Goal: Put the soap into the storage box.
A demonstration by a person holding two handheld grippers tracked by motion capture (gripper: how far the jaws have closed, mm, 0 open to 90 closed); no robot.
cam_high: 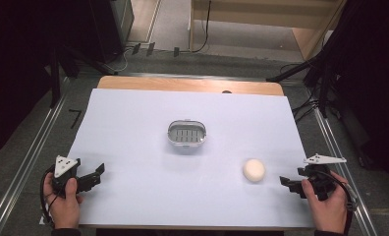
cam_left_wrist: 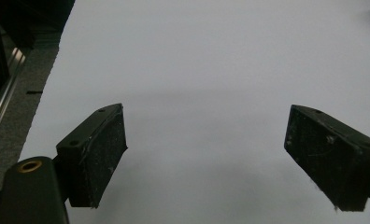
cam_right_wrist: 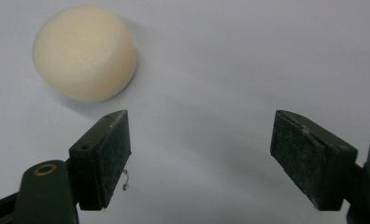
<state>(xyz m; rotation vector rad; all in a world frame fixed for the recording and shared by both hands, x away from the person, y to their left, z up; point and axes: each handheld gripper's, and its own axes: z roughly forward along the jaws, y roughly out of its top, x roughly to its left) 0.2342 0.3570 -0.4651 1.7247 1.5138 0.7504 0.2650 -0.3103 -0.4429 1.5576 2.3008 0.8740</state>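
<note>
The right tool [cam_high: 287, 183] is held spread at lower right, empty. The cream round soap [cam_high: 254, 170] is seen just left of it on the white surface [cam_high: 133, 196]. The left tool [cam_high: 95, 176] is spread at lower left.

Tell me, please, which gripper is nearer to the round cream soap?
Right. The right gripper sits open just beside the soap, not touching it; the left gripper is open across the table.
</note>
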